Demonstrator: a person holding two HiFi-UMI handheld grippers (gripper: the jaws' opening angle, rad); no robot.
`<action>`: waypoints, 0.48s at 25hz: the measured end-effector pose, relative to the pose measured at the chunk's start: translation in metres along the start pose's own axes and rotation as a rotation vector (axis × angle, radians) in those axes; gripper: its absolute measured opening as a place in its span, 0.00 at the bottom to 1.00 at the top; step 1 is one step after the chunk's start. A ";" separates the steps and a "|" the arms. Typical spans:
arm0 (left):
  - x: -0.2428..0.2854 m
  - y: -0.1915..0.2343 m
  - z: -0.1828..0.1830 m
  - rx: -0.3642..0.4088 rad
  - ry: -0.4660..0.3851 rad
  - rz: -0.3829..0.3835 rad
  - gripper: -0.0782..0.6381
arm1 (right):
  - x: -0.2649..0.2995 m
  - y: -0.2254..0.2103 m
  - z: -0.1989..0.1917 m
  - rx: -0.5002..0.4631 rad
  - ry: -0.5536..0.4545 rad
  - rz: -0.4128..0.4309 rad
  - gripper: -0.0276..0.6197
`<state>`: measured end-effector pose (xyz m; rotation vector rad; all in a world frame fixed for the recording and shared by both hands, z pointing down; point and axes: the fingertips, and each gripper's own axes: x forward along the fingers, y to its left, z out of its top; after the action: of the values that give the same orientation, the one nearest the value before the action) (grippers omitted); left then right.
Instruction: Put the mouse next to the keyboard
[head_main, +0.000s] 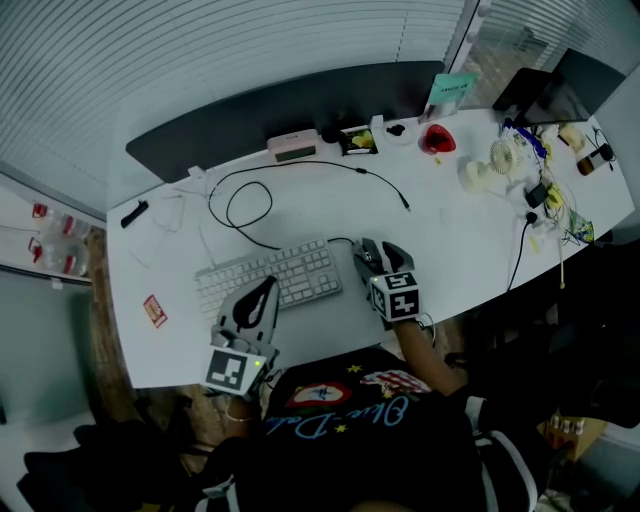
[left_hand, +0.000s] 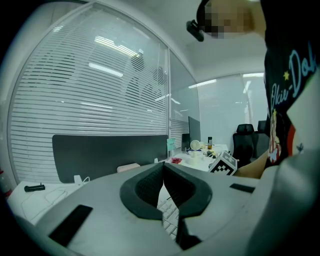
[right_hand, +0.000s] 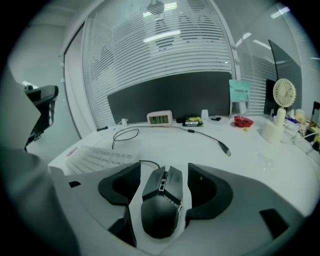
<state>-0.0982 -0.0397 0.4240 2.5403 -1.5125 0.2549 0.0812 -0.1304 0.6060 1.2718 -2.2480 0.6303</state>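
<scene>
Step in hand, as we read it: the very end of the placing, or else a grasp not yet made; these views alone do not settle which. The mouse (right_hand: 161, 202) lies flat on the white bench (head_main: 450, 230), just beside the right end of the keyboard (head_main: 270, 280), nose pointing away from the person, its thin black cable (right_hand: 145, 163) curling off to the left towards the keyboard. The right gripper (right_hand: 162, 176) straddles it. Its fingers (right_hand: 120, 186) stand wide apart, one on each side of the mouse body, with a clear strip of bench showing on the left and a narrower one on the right, so we judge nothing is pinched and there is no firm contact. The left gripper (left_hand: 163, 169) has its fingers closed tip to tip with nothing between them; in the head view it hangs over the near edge of the keyboard, and keys show through the gap below the tips. If the mouse is counted as placed, the next move calls for drawing the right gripper straight back along its own line, keeping both fingers off the mouse so it is not dragged from the keyboard. If it should sit closer, the fingers must close evenly first.
</scene>
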 end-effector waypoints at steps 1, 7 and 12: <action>0.000 0.000 0.000 0.000 0.000 0.000 0.11 | -0.004 -0.001 0.008 0.014 -0.031 -0.004 0.49; 0.000 0.004 0.001 0.002 -0.014 0.001 0.11 | -0.039 -0.013 0.062 0.078 -0.249 -0.059 0.11; -0.001 0.006 0.004 0.002 -0.025 0.006 0.11 | -0.066 -0.005 0.105 0.075 -0.387 -0.009 0.06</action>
<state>-0.1037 -0.0426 0.4202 2.5498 -1.5293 0.2265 0.0964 -0.1525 0.4854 1.5503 -2.5435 0.5028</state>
